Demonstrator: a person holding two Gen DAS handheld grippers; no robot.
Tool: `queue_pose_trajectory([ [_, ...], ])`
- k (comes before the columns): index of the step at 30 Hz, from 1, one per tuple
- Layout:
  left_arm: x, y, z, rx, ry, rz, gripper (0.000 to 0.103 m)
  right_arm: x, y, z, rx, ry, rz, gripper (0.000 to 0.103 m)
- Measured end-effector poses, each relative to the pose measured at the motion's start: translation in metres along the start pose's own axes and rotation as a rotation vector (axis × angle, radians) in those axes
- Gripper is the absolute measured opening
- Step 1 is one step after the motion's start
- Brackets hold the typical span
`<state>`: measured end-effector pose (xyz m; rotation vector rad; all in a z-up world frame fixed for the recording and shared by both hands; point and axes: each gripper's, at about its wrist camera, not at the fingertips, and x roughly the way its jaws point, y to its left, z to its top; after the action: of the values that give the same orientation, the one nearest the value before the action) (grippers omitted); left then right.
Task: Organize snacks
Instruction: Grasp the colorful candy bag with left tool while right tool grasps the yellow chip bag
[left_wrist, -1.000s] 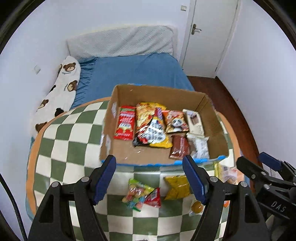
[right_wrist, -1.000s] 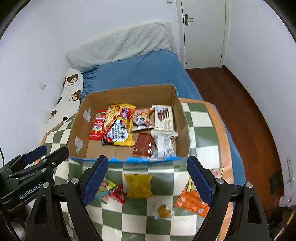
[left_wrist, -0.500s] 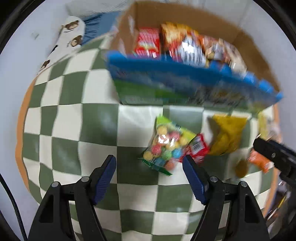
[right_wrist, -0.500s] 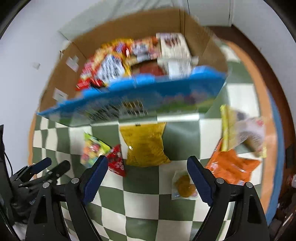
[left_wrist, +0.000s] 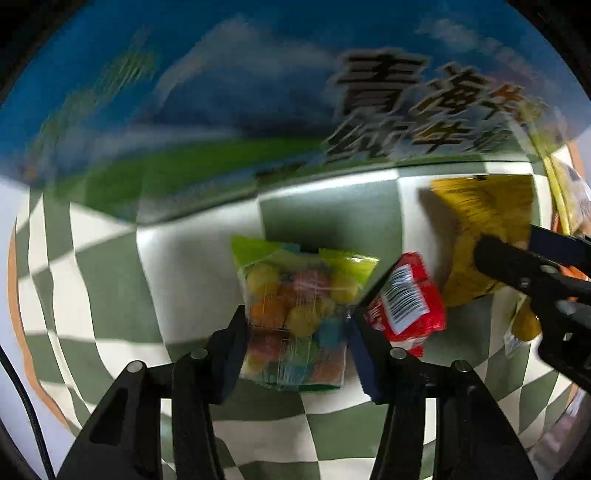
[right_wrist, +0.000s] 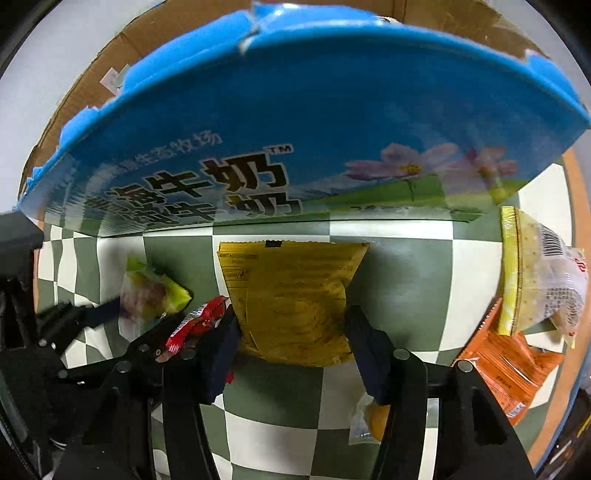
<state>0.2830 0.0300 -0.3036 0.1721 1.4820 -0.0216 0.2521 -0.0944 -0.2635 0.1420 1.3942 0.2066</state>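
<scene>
My left gripper (left_wrist: 297, 325) points down at a clear bag of coloured candy balls (left_wrist: 295, 295) lying on the checked tablecloth (left_wrist: 110, 280). Its jaws are closing, and both blue pads touch the bag's sides. A red packet (left_wrist: 406, 299) lies just right of that bag. My right gripper (right_wrist: 291, 325) is closing on a yellow snack bag (right_wrist: 291, 288), with a pad against each side. Both bags rest on the cloth, in front of the blue printed wall of the cardboard box (right_wrist: 295, 110). The box's contents are hidden from here.
An orange packet (right_wrist: 509, 369), a clear pack with a yellow edge (right_wrist: 535, 280) and a small clear packet holding a round snack (right_wrist: 369, 421) lie to the right. The table's orange rim (right_wrist: 580, 221) curves round on the far right. The two grippers work close side by side.
Both grippers have dropped from above the box to the tablecloth. Their jaws have narrowed, the left around the candy bag and the right around the yellow bag.
</scene>
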Motion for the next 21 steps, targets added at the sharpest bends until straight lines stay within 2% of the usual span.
queue_pose_trajectory([
  [2,-0.001,0.007,-0.008,-0.067,0.003,-0.014,0.048,-0.004,-0.001,-0.002,-0.003,0.014,0.005,0.053],
  [8,0.000,0.027,-0.052,-0.251,0.074,-0.103,0.048,-0.009,-0.013,-0.027,0.034,0.159,0.074,0.050],
  [12,0.010,0.029,-0.082,-0.293,0.126,-0.146,0.048,-0.004,-0.011,-0.056,-0.020,0.278,0.069,0.050],
  [14,0.023,0.028,-0.087,-0.296,0.161,-0.155,0.050,0.003,-0.009,-0.067,-0.050,0.298,0.035,0.050],
  [16,0.033,0.025,-0.088,-0.285,0.178,-0.148,0.050,0.010,-0.004,-0.073,-0.052,0.301,0.017,0.052],
  [18,0.036,0.024,-0.088,-0.278,0.182,-0.143,0.050,0.018,-0.003,-0.076,-0.010,0.300,0.022,0.069],
  [21,0.039,0.024,-0.090,-0.284,0.175,-0.136,0.049,0.019,-0.002,-0.081,0.035,0.285,0.056,0.075],
])
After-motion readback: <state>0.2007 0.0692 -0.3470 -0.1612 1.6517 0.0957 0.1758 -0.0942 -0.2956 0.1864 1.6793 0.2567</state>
